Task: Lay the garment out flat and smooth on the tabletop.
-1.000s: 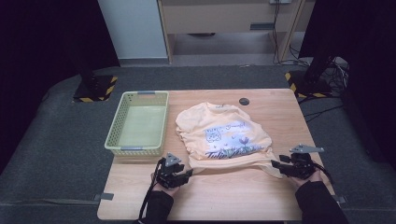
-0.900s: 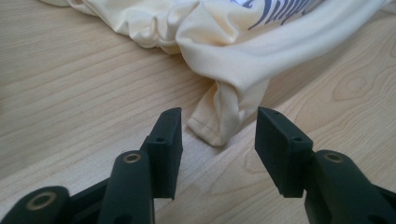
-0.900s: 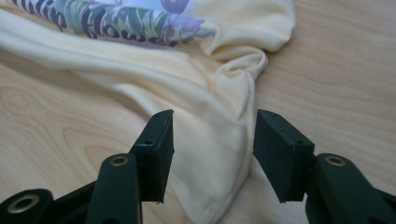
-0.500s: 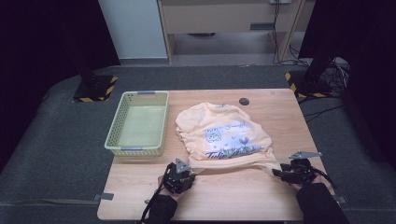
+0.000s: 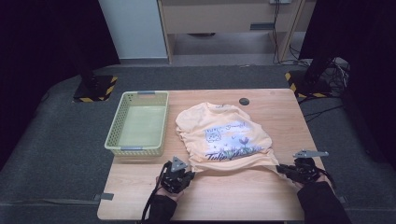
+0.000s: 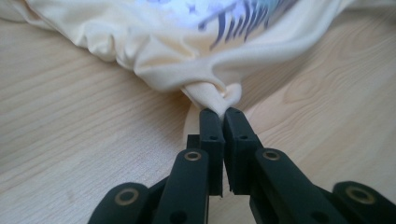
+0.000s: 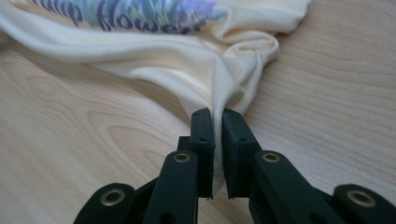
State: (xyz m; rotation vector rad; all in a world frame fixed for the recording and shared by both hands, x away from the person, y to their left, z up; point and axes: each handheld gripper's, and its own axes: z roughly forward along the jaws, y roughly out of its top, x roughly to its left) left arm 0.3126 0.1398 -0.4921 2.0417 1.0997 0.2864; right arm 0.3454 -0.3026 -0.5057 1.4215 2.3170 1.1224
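Both sets of jaws have just been closing since 1 second ago, so the left gripper (image 5: 175,174) and right gripper (image 5: 299,169) are now pinching the T-shirt's (image 5: 223,137) near corners on the table (image 5: 261,198), readying a lift.

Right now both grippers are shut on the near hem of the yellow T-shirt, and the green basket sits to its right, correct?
Not quite: the green basket sits left of the yellow T-shirt, as the high view shows. The left gripper and right gripper are indeed shut on its near hem.
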